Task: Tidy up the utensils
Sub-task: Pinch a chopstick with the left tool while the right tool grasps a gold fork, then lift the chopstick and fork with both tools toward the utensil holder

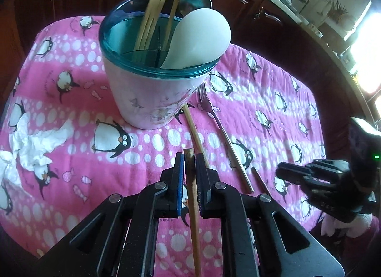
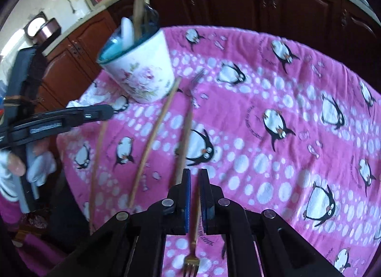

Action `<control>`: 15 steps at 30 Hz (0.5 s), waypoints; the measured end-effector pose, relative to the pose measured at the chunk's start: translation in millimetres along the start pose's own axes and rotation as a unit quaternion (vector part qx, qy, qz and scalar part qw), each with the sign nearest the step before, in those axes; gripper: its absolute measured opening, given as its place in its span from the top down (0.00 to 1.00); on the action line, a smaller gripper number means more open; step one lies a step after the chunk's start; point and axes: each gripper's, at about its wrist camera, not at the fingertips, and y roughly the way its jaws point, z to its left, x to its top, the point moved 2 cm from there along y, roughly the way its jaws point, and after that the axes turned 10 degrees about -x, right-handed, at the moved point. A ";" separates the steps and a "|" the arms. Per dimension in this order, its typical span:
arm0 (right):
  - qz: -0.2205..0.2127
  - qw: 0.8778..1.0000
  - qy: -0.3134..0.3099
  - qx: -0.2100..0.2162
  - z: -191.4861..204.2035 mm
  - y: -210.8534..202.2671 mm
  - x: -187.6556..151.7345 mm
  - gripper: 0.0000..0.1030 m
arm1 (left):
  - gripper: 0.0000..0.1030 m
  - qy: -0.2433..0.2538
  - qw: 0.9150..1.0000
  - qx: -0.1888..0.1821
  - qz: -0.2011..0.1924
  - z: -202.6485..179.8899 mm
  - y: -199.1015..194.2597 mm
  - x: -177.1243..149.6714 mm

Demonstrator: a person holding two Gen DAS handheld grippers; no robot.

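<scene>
Cup [image 2: 140, 72] — blurred, chopsticks [image 1: 164, 2] cropped

The cup [image 1: 152, 95] rises ahead, its mouth crowded by chopsticks [image 1: 157, 10] and white spoon [image 1: 202, 38]; bare blanket [image 2: 273, 86] lies rightward.

Pink penguin cloth [image 1: 273, 100]; on it: cup [image 1: 152, 95]; fork [image 1: 214, 112]; chopstick [image 1: 196, 134]; tissue [image 1: 31, 143]

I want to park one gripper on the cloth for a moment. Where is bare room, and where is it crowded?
Free: the wide stretch of penguin cloth right of the fork, out to the table's edge. Crowded: beside the cup, where a chopstick and the fork lie; the crumpled tissue takes the left side.
</scene>
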 end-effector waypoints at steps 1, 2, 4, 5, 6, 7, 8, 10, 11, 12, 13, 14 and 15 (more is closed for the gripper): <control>0.005 1.000 -0.006 -0.003 1.3 4.6 2.0 0.86 | 0.92 -0.001 1.000 0.000 -0.001 -1.0 -0.8 -0.9; 0.015 1.000 -0.018 -0.007 4.8 10.2 2.0 0.84 | 0.92 -0.002 1.000 -0.002 -0.002 -1.3 -2.8 -2.1; 0.034 0.999 -0.032 -0.021 8.5 23.2 2.6 0.78 | 0.92 -0.002 1.000 -0.003 -0.003 -0.5 -9.1 -4.5; 0.048 0.998 -0.040 -0.030 10.3 31.9 2.3 0.78 | 0.92 -0.001 1.000 -0.002 -0.005 -1.1 -11.4 -5.0; 0.059 0.997 -0.047 -0.033 11.6 39.3 1.0 0.78 | 0.92 -0.001 1.000 -0.002 -0.006 -2.1 -13.0 -5.1; 0.067 0.995 -0.057 -0.038 14.3 47.2 0.0 0.80 | 0.92 0.000 1.000 -0.002 -0.007 -2.2 -14.5 -4.6; 0.059 0.996 -0.061 -0.040 15.5 47.4 0.7 0.81 | 0.92 0.000 1.000 -0.003 -0.009 -2.4 -17.3 -4.5; 0.055 0.997 -0.053 -0.032 14.6 45.2 1.8 0.93 | 0.92 0.001 1.000 -0.003 -0.014 -3.5 -23.2 -4.5; 0.049 0.997 -0.043 -0.027 12.7 41.1 1.1 0.94 | 0.92 0.001 1.000 -0.004 -0.017 -4.9 -26.5 -4.4; 0.039 0.998 -0.037 -0.023 10.3 33.9 -0.2 0.94 | 0.92 0.003 1.000 -0.005 -0.020 -5.6 -30.3 -4.3; 0.031 0.999 -0.035 -0.020 8.8 25.6 -1.8 0.94 | 0.92 0.005 1.000 -0.005 -0.023 -6.3 -33.9 -4.0; 0.024 0.999 -0.033 -0.019 6.6 18.6 -2.1 0.94 | 0.92 0.006 1.000 -0.005 -0.026 -6.9 -36.2 -3.7; 0.017 0.999 -0.030 -0.017 5.7 10.4 -3.4 0.94 | 0.92 0.006 1.000 -0.006 -0.028 -7.6 -39.0 -3.0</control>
